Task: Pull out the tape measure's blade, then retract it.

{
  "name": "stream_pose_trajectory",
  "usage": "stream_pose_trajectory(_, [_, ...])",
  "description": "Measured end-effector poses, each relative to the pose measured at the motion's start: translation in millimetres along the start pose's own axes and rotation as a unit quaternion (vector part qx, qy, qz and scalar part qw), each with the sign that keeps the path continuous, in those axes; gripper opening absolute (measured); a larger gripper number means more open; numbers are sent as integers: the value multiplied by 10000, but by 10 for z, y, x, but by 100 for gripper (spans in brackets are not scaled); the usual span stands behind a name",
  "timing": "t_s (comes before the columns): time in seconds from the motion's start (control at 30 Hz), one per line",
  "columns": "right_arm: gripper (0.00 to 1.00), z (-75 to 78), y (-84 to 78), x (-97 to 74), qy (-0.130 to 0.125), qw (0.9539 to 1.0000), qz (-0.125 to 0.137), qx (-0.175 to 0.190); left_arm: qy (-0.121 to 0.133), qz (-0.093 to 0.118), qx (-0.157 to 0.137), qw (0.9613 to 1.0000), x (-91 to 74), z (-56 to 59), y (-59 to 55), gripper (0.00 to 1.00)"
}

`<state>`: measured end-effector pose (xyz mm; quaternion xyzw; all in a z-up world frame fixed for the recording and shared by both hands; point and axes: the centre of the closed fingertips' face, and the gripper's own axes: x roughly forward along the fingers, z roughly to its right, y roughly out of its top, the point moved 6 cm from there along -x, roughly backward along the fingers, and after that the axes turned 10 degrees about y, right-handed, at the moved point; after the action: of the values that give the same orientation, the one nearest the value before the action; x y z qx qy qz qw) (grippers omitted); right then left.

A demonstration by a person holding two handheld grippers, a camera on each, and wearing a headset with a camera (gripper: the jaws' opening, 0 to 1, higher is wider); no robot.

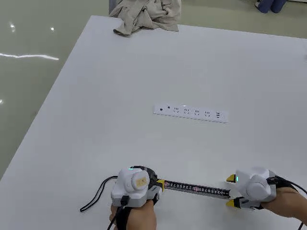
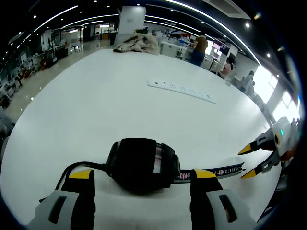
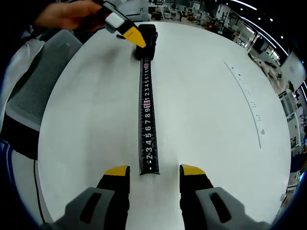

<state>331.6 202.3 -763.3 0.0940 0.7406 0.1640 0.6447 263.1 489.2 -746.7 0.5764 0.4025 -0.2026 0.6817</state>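
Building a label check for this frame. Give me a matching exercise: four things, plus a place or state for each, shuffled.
Things:
1 case
2 blade
3 power strip
4 cloth

Places or states:
A heaped at the far edge of the table
B black, at the left tool, jaws open
C pulled out, flat on the table, its tip between the open jaws of the right tool
D white, mid-table

Pairs: 1-B; 2-C; 3-D; 4-A
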Motion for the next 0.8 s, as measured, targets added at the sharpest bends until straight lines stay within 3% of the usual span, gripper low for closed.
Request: stream_pose_trajectory(0.8, [26,20,-23,78,251,9997,-40,39,-5,-56,-21,10000,110,-16,-13,74])
